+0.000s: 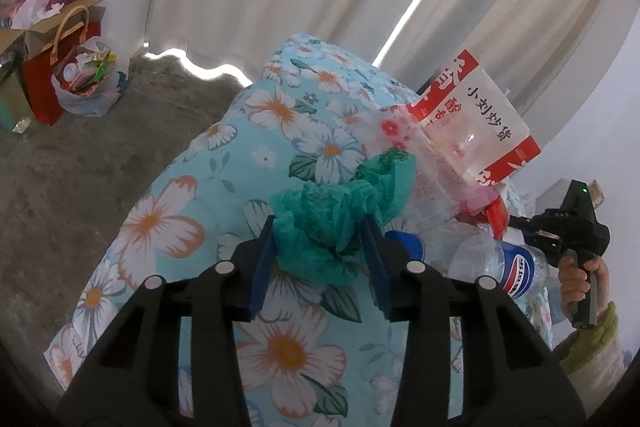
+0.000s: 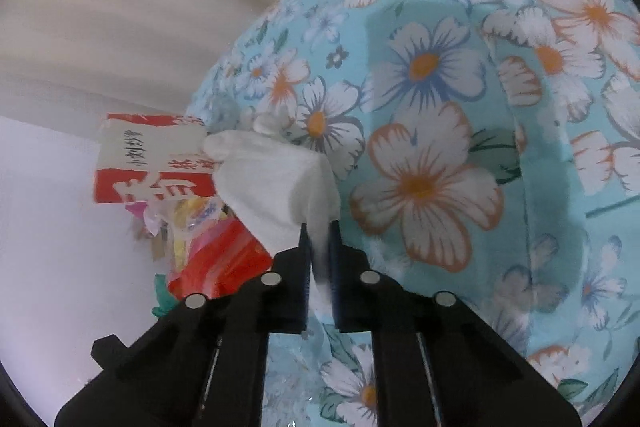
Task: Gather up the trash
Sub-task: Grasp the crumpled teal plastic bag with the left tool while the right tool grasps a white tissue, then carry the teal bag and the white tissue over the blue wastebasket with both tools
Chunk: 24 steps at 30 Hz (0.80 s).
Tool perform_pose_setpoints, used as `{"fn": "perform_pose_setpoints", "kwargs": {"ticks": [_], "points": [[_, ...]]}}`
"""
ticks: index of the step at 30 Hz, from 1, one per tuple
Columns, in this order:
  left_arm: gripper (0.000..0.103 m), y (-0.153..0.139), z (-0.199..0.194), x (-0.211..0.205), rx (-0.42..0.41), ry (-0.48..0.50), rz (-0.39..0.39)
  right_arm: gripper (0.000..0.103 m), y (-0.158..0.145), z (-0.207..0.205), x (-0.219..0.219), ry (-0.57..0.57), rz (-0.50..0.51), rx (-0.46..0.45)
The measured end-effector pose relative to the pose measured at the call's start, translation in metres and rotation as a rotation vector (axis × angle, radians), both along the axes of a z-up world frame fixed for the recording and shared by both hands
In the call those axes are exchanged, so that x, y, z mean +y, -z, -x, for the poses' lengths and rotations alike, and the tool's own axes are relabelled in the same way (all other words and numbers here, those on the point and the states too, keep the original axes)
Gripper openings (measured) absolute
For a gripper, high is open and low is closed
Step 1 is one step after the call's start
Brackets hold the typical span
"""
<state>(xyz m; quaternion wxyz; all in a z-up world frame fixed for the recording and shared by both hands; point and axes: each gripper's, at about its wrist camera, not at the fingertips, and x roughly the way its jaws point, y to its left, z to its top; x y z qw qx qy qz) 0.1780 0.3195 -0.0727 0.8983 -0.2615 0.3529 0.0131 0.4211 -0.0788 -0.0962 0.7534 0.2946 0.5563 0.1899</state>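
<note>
My left hand-held gripper [image 1: 320, 243]: blue pads close on the crumpled green plastic net [image 1: 332, 227], lying on the floral light-blue quilt [image 1: 160, 227] | my right hand-held gripper [image 2: 320, 255]: shut on the white paper tissue [image 2: 272, 183], pinched at its edge so it lifts clean | red-white snack bag [image 1: 480, 115] not yet collected

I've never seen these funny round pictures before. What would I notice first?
Probably the big blue flowery cloth that fills the middle of both views. On it, the left gripper has a crumpled green net between its blue fingers, and the right gripper pinches a white tissue. A red and white packet with printed characters sticks up behind the other trash.
</note>
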Motion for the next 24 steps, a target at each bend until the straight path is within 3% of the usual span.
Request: {"fn": "perform_pose_setpoints", "kwargs": {"ticks": [5, 12, 24], "points": [[0.029, -0.002, 0.004, 0.005, -0.017, -0.016, 0.026, 0.006, -0.027, 0.015, -0.014, 0.026, 0.003, -0.081], [0.026, -0.011, 0.012, 0.013, -0.055, -0.050, 0.032, 0.006, -0.059, 0.043, -0.038, 0.075, -0.009, -0.167], [0.024, -0.057, 0.040, 0.015, -0.197, -0.085, 0.014, 0.006, -0.114, 0.098, -0.071, 0.131, -0.077, -0.315]]}}
